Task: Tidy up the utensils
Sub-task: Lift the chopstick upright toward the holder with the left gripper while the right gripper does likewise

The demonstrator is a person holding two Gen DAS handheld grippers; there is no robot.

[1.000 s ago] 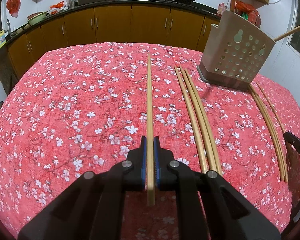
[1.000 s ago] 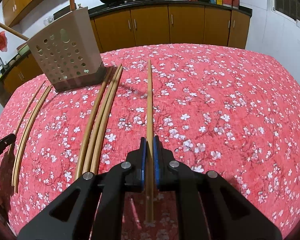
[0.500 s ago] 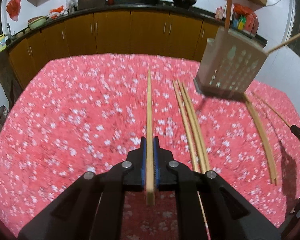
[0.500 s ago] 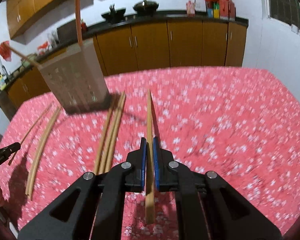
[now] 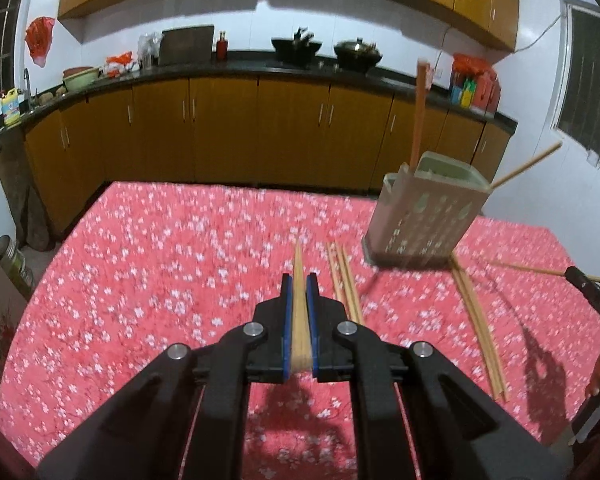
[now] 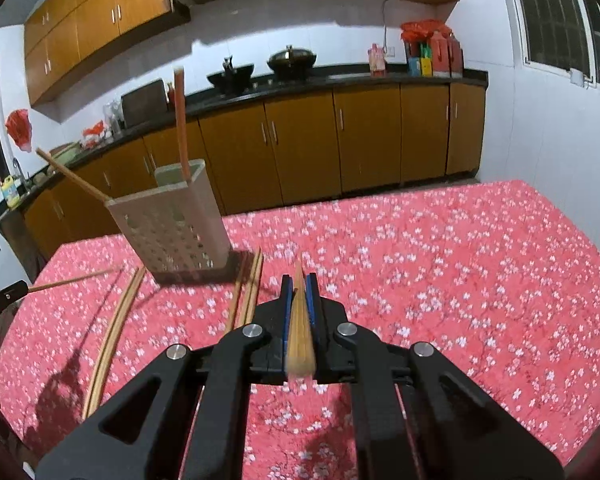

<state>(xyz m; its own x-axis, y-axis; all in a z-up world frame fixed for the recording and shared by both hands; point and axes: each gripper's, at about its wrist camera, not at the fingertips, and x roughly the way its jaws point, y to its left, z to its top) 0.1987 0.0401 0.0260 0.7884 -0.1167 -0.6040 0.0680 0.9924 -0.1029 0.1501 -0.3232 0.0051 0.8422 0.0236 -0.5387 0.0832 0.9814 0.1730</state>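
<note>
My left gripper [image 5: 299, 280] is shut on a bamboo chopstick [image 5: 299, 320], held above the red floral tablecloth [image 5: 160, 280] and pointing forward. My right gripper [image 6: 299, 280] is shut on another bamboo chopstick [image 6: 299, 328], also off the table. A beige perforated utensil holder [image 5: 424, 220] [image 6: 172, 228] stands at the far side between the two grippers. Inside it a reddish chopstick [image 5: 419, 112] stands upright and a bamboo one [image 5: 528, 164] leans out. Loose chopsticks lie on the cloth in two bundles [image 5: 344, 280] [image 5: 478, 320], seen also in the right wrist view [image 6: 248, 292] [image 6: 112, 328].
Brown kitchen cabinets [image 5: 260, 128] under a black counter with woks run behind the table. A white wall and a window [image 6: 560, 20] are on the right. Each view catches the other gripper's black finger [image 5: 588, 288] [image 6: 0, 300] at its edge, with a person's hand below it.
Both grippers have risen from the table with their chopsticks and tilted upward. The table looks smaller and farther, and more of the kitchen shows.
</note>
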